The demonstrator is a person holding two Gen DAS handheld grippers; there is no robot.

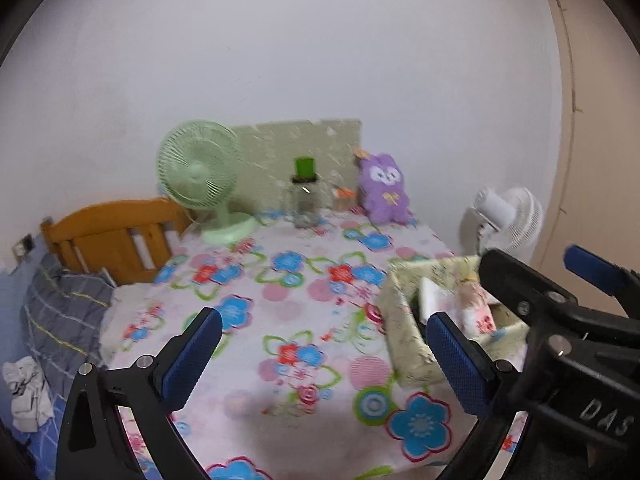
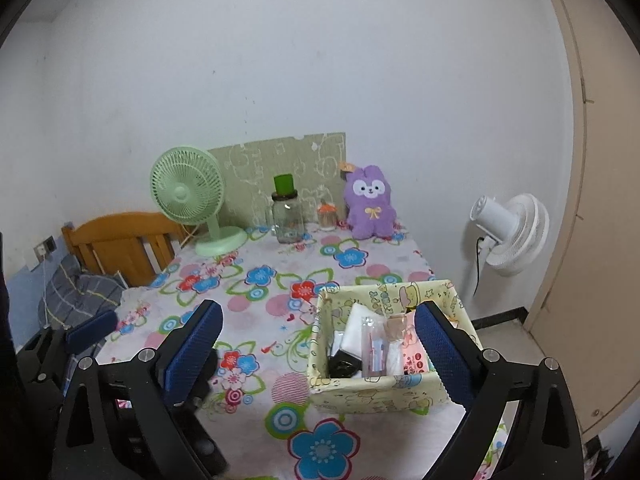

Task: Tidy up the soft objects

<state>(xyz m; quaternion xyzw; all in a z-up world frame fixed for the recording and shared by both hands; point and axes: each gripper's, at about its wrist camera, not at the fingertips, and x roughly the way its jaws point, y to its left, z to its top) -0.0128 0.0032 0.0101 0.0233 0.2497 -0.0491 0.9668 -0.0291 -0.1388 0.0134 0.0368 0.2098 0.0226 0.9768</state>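
A purple plush bunny (image 2: 370, 204) sits upright at the far edge of the floral-clothed table (image 2: 280, 296), against the wall; it also shows in the left wrist view (image 1: 382, 188). A pale yellow fabric box (image 2: 384, 388) holding packets and small items stands at the table's near right; the left wrist view shows the box (image 1: 404, 320) too. My left gripper (image 1: 324, 360) is open and empty above the table's near side. My right gripper (image 2: 320, 352) is open and empty, its right finger in front of the box.
A green desk fan (image 2: 188, 204), a glass jar with a green lid (image 2: 287, 216) and a small orange-topped jar (image 2: 327, 214) stand along the back. A green board (image 2: 280, 172) leans on the wall. A white floor fan (image 2: 508, 232) stands right; a wooden bed frame (image 2: 120, 244) left.
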